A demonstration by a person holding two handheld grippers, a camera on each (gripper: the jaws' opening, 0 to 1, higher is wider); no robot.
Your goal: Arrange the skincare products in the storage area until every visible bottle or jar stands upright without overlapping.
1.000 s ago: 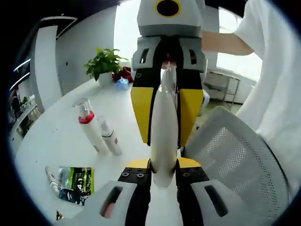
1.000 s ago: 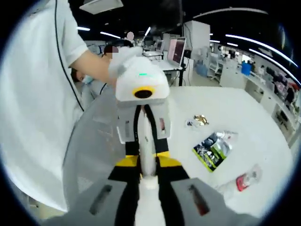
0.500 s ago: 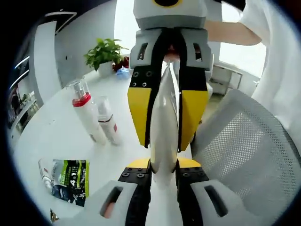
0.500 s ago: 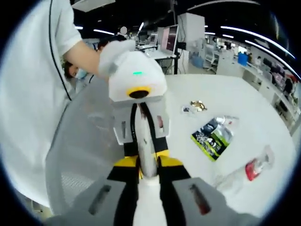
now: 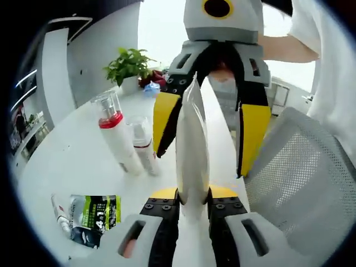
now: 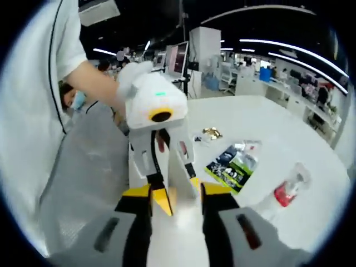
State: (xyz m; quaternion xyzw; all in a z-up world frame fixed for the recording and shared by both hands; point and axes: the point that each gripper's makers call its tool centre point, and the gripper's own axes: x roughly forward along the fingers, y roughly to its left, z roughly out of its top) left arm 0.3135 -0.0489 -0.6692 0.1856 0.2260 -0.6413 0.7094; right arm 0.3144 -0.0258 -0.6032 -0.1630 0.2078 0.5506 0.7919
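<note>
**Handover of the tube, left takes it**

White tube (image 5: 192, 147) sits clamped in my left gripper (image 5: 192, 196), above the near table edge (image 5: 72, 161). My right gripper (image 5: 203, 130) stands spread around it, not pinching. Carry it across, stand it beside the pump bottle (image 5: 115, 133) and small bottle (image 5: 144, 146), not touching. Half a second ago the right jaws pinched the tube; now released.

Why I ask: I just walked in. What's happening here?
A person holds a gripper in each hand. The left gripper is shut on a white tube; the right gripper's jaws stand open either side of it. A tall bottle and a smaller bottle stand upright on the table, a sachet lies flat nearby.
</note>
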